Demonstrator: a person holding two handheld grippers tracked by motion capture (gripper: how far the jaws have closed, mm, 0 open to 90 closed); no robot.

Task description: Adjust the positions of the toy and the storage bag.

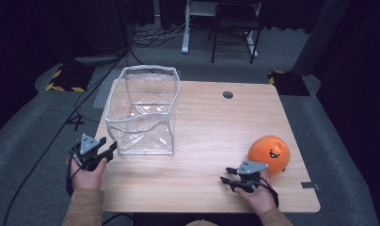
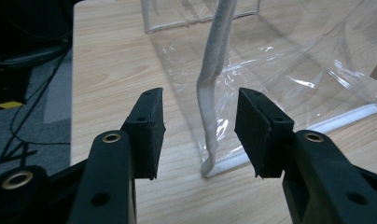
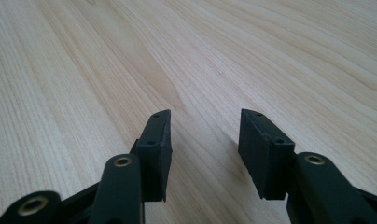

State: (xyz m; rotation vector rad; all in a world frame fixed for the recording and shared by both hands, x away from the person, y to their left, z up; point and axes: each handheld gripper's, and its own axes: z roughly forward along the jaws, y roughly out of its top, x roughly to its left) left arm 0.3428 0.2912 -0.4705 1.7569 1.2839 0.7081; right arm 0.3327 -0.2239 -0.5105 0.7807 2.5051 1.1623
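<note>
Bag (image 1: 141,113) corner sits between your left gripper (image 2: 199,135) fingers — apart, not pinching; right gripper (image 3: 204,154) fingers gape empty over counter (image 1: 202,122). Next: close on that seam.

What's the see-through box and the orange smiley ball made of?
Bag: looks like soft clear plastic, glossy and wrinkled, with white fabric-like edging. Ball: orange, matte, printed face; probably plush or foam, hard to tell.
</note>
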